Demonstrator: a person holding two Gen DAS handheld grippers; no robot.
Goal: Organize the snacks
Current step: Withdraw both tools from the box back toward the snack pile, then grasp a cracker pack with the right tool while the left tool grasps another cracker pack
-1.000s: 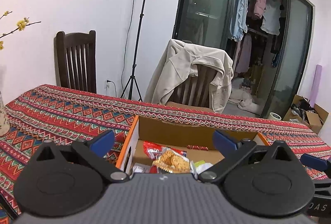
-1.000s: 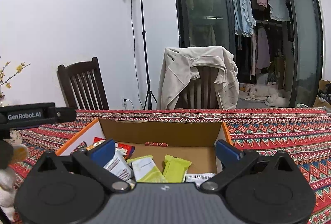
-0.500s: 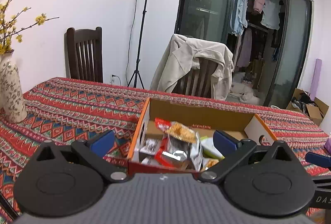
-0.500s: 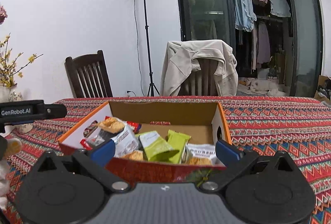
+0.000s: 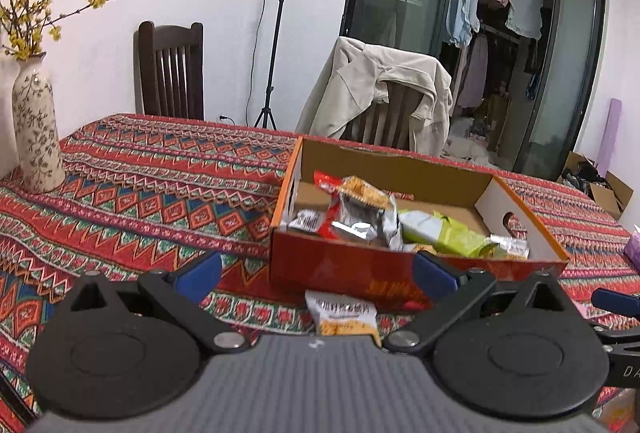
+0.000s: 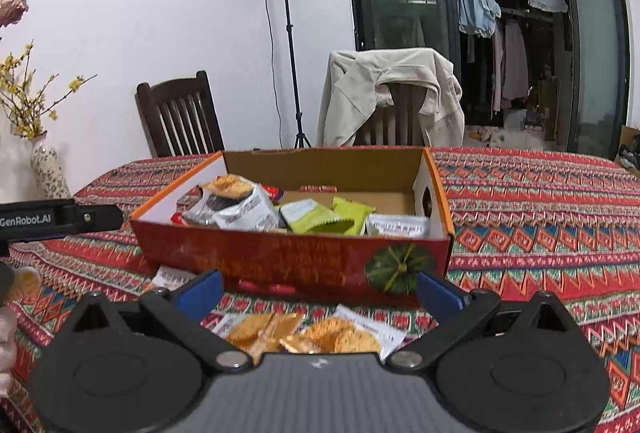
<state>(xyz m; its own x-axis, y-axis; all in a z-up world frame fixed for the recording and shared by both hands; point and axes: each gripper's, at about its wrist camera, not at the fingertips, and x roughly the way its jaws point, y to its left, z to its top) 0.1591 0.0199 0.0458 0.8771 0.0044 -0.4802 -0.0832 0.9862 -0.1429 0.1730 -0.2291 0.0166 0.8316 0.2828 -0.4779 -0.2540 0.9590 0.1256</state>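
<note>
An orange cardboard box point(image 5: 400, 273) point(image 6: 288, 261) stands on the patterned tablecloth and holds several snack packets, silver point(image 5: 360, 221) point(image 6: 240, 213) and green point(image 5: 448, 233) point(image 6: 320, 221). More packets lie on the cloth in front of the box: one white-and-orange packet point(image 5: 342, 319) in the left wrist view, and two orange-printed packets point(image 6: 264, 331) point(image 6: 344, 337) in the right wrist view. My left gripper point(image 5: 316, 275) is open and empty, in front of the box. My right gripper point(image 6: 318, 289) is open and empty above the loose packets.
A patterned vase point(image 5: 36, 129) with yellow flowers stands at the table's left. Two chairs point(image 5: 172, 73), one draped with a beige jacket point(image 5: 376, 93), stand behind the table, with a light stand point(image 6: 288, 33) between them. The left gripper's body point(image 6: 56, 221) shows at the right view's left edge.
Both grippers have pulled back and risen from over the box's inside. The box front and the loose packets on the cloth have come into view. Both stay open.
</note>
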